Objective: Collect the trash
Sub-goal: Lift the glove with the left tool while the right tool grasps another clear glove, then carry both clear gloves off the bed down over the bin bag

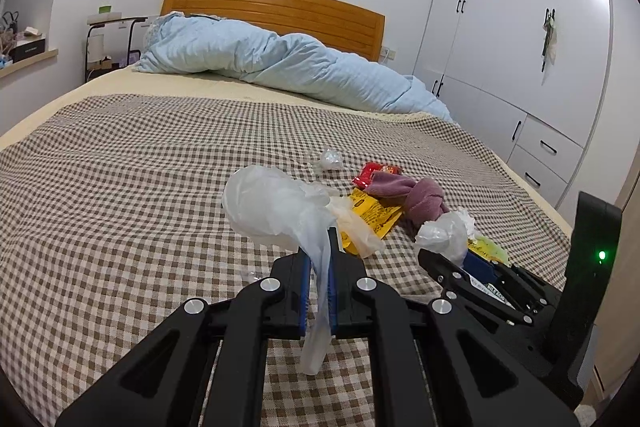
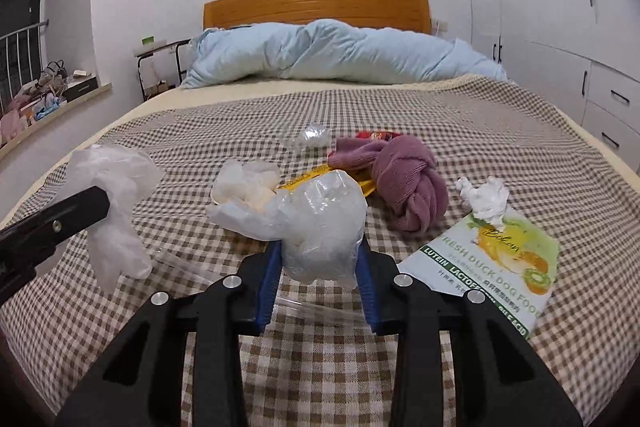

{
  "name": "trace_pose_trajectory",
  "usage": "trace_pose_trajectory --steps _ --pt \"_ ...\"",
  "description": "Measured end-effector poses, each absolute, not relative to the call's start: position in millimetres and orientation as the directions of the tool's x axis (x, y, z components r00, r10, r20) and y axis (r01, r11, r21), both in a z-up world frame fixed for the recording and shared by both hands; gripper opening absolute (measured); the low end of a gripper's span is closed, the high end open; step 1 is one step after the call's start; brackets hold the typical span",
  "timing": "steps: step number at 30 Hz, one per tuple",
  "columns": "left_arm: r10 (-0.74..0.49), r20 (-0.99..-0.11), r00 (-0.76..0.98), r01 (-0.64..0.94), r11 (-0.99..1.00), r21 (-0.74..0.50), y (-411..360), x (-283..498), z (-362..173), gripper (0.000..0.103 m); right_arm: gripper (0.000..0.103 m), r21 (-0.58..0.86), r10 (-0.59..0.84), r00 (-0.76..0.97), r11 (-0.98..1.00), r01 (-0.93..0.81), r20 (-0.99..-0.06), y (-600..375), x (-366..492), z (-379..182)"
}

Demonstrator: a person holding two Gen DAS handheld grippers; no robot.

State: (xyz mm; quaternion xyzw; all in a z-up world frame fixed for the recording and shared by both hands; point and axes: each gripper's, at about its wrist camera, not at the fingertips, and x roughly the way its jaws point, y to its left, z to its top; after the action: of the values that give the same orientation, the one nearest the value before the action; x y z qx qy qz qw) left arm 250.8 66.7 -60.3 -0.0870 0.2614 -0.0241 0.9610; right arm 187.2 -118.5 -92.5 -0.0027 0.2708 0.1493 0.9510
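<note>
Checked brown-and-white bedspread [image 2: 500, 131] fills both of my views, with a rumpled blue duvet [image 2: 340, 55] piled in front of the wooden headboard [image 2: 316, 3] and white wardrobes [image 1: 520, 27] along the right wall. I take the knotted mauve sock [image 2: 404, 183] as my landmark.

Far to the sock's left, my left gripper [image 1: 319, 259] has its jaws pinched almost flat on a thin white plastic bag [image 1: 272, 207] — the film billows above the pads and trails down between them. Closer in on the sock's left lies a cream crumpled wrapper [image 2: 248, 183] on the cloth, overlapping a yellow packet [image 2: 316, 175]. Nearer me, my right gripper [image 2: 320, 259] has its jaws partly drawn in around a clear crumpled plastic wad [image 2: 324, 231], the blue pads pressing both its sides; it looks held off the cloth. Behind the sock sit a small clear crumpled ball [image 2: 314, 137] and a red wrapper [image 2: 376, 135]. Right of the sock, a crumpled white tissue [image 2: 486, 201] rests on the top edge of a green dog food pouch [image 2: 496, 267] lying flat.
</note>
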Motion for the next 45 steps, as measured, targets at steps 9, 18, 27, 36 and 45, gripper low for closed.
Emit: trace_pose_trajectory --steps 9,18,27,36,45 --pt "-0.117 -0.453 0.884 0.032 0.981 -0.190 58.4 227.3 -47.3 0.004 0.034 0.073 0.289 0.825 0.954 -0.292 -0.486 -133.3 162.8 -78.3" --pt "-0.127 -0.452 0.883 0.037 0.979 -0.203 50.7 194.9 -32.4 0.004 0.034 0.057 0.282 0.848 0.956 -0.288 -0.448 -156.5 123.7 -54.3" --pt "-0.125 -0.462 0.878 0.045 0.983 -0.180 42.3 156.6 -22.9 0.004 0.034 0.045 0.282 0.863 0.956 -0.290 -0.420 -173.2 85.0 -34.9" --pt "-0.124 -0.451 0.884 0.069 0.988 -0.136 32.6 120.5 -14.4 0.004 0.034 0.027 0.277 0.873 0.956 -0.291 -0.402 -187.4 49.2 -32.1" --pt "-0.137 -0.430 0.893 0.094 0.988 -0.120 22.3 81.8 -13.5 0.004 0.034 -0.001 0.273 0.878 0.955 -0.297 -0.392 -204.0 9.0 -32.8"
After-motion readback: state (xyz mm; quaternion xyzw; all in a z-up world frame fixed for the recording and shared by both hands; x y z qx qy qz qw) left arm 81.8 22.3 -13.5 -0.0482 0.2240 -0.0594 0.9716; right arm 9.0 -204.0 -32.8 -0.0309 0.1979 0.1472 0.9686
